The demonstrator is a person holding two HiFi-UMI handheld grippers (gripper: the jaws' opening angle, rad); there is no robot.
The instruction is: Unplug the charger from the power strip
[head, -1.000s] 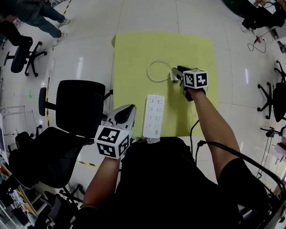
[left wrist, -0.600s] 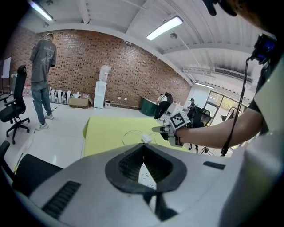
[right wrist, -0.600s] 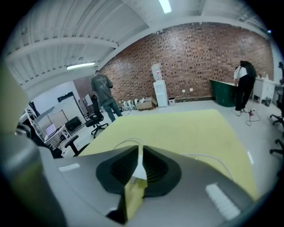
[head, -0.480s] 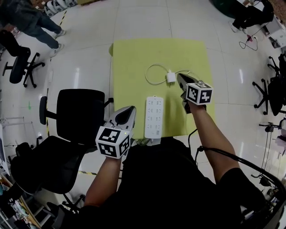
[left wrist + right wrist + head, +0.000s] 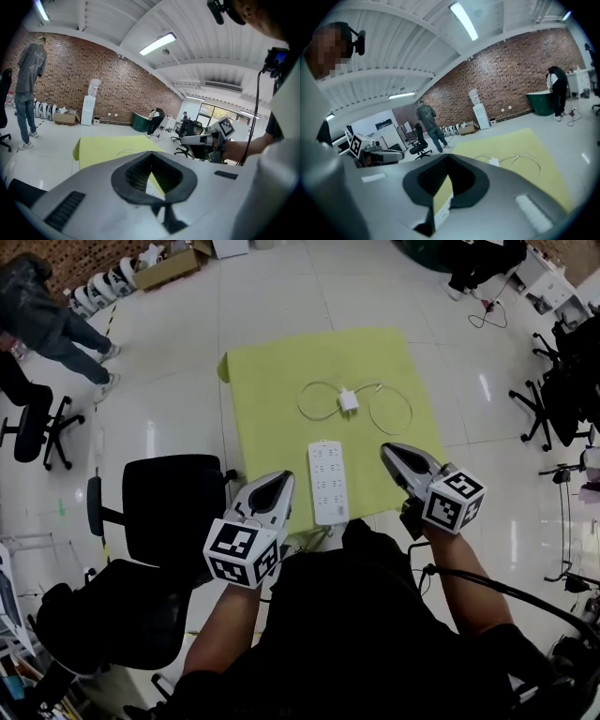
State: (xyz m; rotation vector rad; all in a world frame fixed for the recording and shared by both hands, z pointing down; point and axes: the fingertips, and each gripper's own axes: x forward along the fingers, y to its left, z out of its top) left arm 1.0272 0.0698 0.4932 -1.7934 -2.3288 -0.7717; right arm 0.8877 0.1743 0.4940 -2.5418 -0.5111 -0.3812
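The charger [image 5: 348, 401] lies unplugged on the yellow-green mat [image 5: 272, 381], just beyond the far end of the power strip [image 5: 327, 481], its thin cable [image 5: 394, 409] seemingly looped to either side. The left gripper [image 5: 277, 482] and right gripper [image 5: 389, 451] hang either side of the strip's near end, each clenched on nothing.
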